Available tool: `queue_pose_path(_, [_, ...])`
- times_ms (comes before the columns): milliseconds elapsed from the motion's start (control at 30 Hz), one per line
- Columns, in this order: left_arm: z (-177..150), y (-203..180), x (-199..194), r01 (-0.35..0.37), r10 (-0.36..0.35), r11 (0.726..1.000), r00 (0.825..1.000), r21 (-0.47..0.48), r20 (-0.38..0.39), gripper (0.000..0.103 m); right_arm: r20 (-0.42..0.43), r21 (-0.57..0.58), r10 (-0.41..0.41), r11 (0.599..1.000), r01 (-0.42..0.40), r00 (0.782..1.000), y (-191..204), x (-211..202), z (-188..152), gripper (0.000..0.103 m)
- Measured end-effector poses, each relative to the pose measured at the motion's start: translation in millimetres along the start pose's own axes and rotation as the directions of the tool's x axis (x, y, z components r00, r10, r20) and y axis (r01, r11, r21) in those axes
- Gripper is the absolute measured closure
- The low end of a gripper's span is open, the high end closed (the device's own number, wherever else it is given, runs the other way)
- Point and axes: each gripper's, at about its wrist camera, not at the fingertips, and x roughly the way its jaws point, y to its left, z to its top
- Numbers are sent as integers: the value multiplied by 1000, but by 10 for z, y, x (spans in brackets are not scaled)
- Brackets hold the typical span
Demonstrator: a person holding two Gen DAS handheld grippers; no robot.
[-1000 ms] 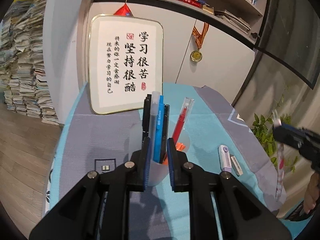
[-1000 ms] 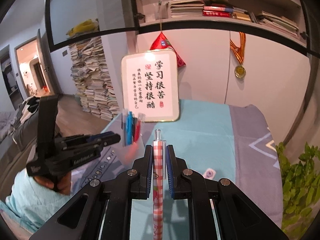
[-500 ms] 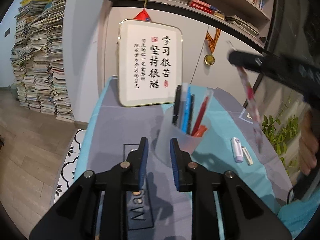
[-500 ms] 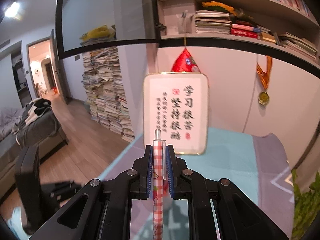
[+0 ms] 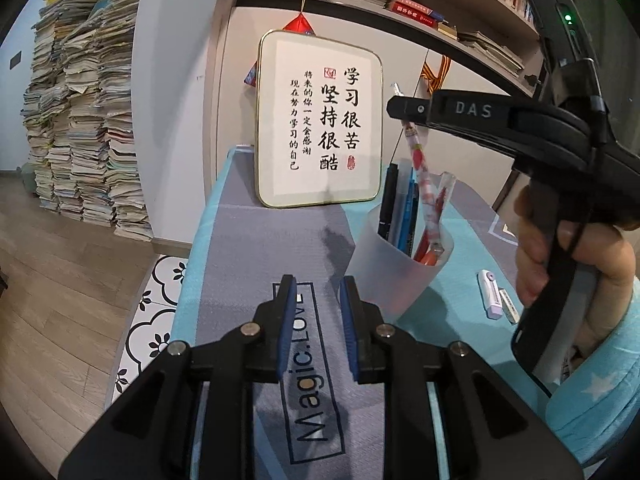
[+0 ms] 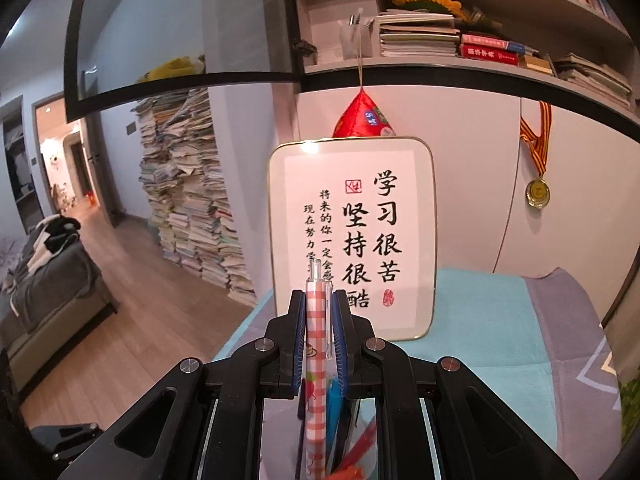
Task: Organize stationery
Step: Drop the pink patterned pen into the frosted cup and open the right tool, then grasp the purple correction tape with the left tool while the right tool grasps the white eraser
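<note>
Red-checked pen (image 6: 316,344) is gripped in the right tongs (image 6: 318,336), its lower end inside the frosted cup (image 5: 394,264) among other pens. Left tongs (image 5: 316,320) hang empty, slightly parted, just beside the cup on the worktop (image 5: 256,248); a framed sign (image 5: 320,120) stands behind.

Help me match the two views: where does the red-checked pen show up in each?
Left wrist: the red-checked pen is right of centre, hanging from the right gripper into the frosted cup.
Right wrist: bottom centre, clamped upright.
Shared landmark: the framed calligraphy sign.
</note>
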Motion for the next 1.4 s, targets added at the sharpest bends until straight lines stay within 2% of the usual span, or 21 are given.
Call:
queue_pose_path(133, [-10, 22, 61, 10, -10, 1000, 1000, 0, -12, 83, 4, 23, -15, 1000, 15, 1000, -50, 46, -64, 89])
queue_pose_path(267, [1, 49, 90, 19, -19, 1000, 1000, -3, -18, 83, -13, 65, 4, 998, -3, 1000, -133, 41, -78, 89])
queue_pose_path(467, [11, 69, 100, 30, -30, 1000, 999, -6, -15, 83, -27, 95, 32, 995, -29, 999, -202, -198, -97, 89])
queue_pose_path(633, [6, 46, 54, 38, -38, 999, 999, -6, -9, 83, -131, 91, 60, 995, -48, 990, -203, -366, -250, 89])
queue_pose_path(733, [2, -21, 10, 45, -45, 999, 999, 5, -10, 83, -249, 62, 70, 997, -56, 966, -204, -383, -393, 89])
queue_pose_path(800, [-6, -76, -23, 53, -53, 998, 999, 16, -9, 81, -278, 61, 75, 996, -60, 958, -245, -456, -460, 89])
queue_pose_path(867, [-20, -143, -67, 60, -60, 998, 998, 30, -4, 71, -273, 71, 69, 996, -52, 959, -320, -575, -483, 83])
queue_pose_path(933, [-34, -219, -107, 65, -65, 997, 998, 47, 0, 70, -232, 101, 68, 994, -45, 970, -458, -777, -495, 71])
queue_pose_path(967, [-41, -251, -116, 68, -68, 996, 998, 54, -2, 70, -199, 125, 56, 992, -31, 978, -574, -918, -494, 61])
queue_pose_path(1000, [-50, -291, -126, 72, -72, 996, 997, 60, -4, 70, -175, 141, 39, 990, -14, 984, -667, -1026, -496, 57])
queue_pose_path(1100, [-66, -434, -145, 97, -96, 992, 995, 81, -12, 70, -161, 171, -48, 982, 76, 986, -981, -1251, -550, 57])
queue_pose_path(1167, [-83, -582, -138, 121, -119, 987, 993, 108, -25, 70, -210, 175, -132, 970, 170, 969, -1176, -1278, -644, 57])
queue_pose_path(1233, [-101, -776, -98, 148, -143, 978, 989, 145, -47, 70, -297, 163, -221, 947, 277, 929, -1400, -1225, -844, 57])
queue_pose_path(1300, [-112, -959, -11, 179, -168, 969, 983, 172, -77, 70, -370, 150, -232, 941, 304, 899, -1527, -1132, -1027, 57])
queue_pose_path(1400, [-136, -1248, 210, 213, -189, 957, 973, 199, -134, 70, -442, 151, -196, 946, 288, 875, -1639, -977, -1270, 57])
